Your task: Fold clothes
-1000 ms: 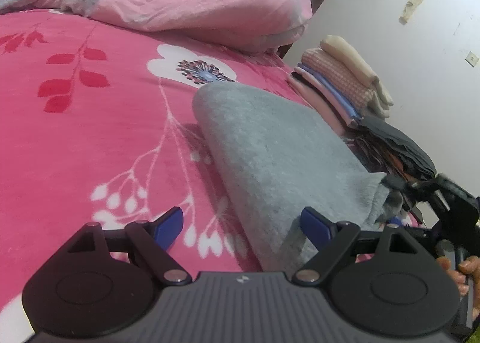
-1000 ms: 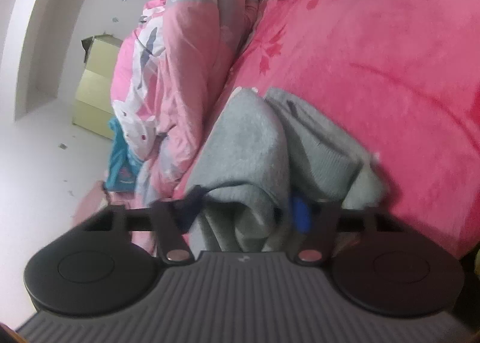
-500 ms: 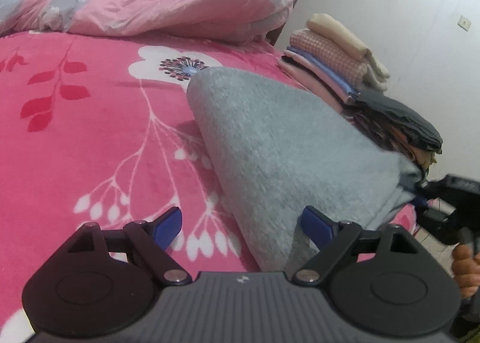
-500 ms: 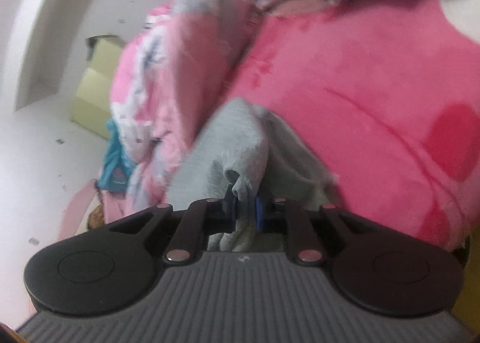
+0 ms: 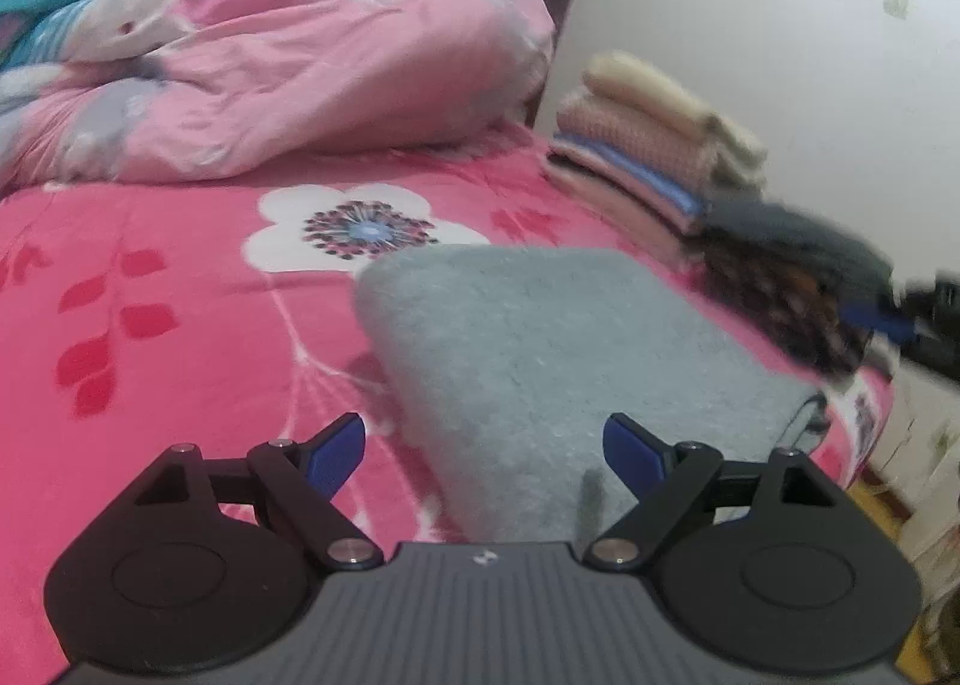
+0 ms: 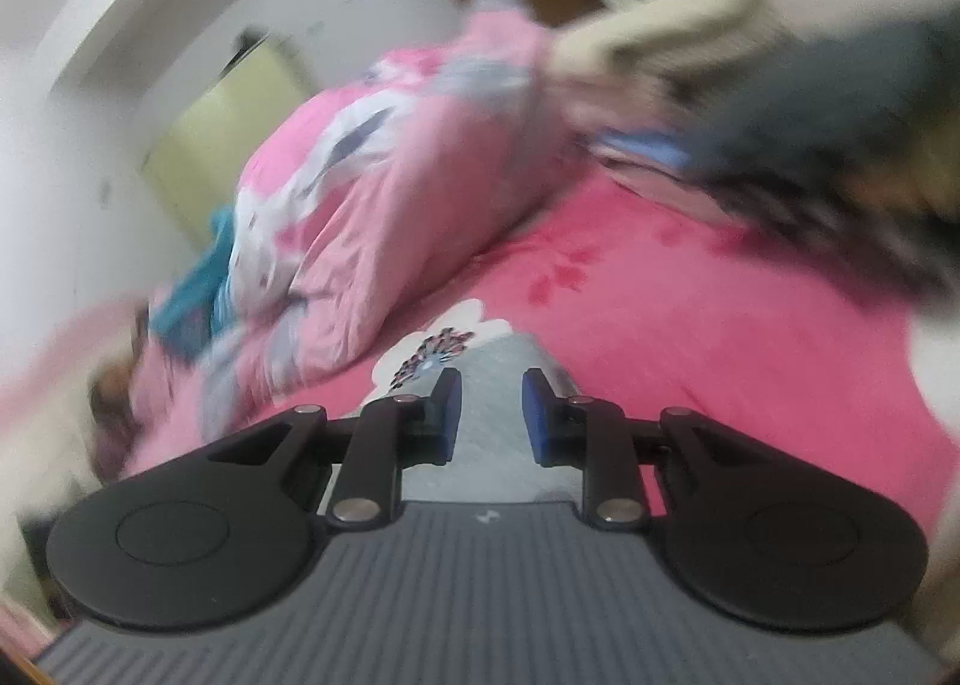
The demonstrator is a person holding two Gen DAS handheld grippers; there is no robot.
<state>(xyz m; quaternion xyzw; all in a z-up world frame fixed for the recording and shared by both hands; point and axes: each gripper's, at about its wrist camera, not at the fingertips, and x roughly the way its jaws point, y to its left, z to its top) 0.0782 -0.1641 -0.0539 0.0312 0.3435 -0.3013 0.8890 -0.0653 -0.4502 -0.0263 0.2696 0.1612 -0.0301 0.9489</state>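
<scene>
Nearest in the left wrist view, the left gripper (image 5: 483, 448) stands wide apart with nothing pinched; its right blue pad (image 5: 630, 448) hangs over the near end of the folded grey garment (image 5: 540, 361), while the left pad sits over bare pink blanket (image 5: 150, 397). The garment lies flat on the blanket, its rounded folded edge to the far left and its right edge close to the bed's right side. Left of it the blanket is open. Beyond, on the right, a stack of folded clothes (image 5: 654, 157) sits at the bed's edge by the wall, with a dark garment (image 5: 804, 247) in front of it. A crumpled pink duvet (image 5: 288, 61) fills the far left.

In the right wrist view, the right gripper (image 6: 491, 415) has just been opening: its pads stand a narrow gap apart with nothing between them, the grey garment lying below. The blurred stack appears at the far right.
</scene>
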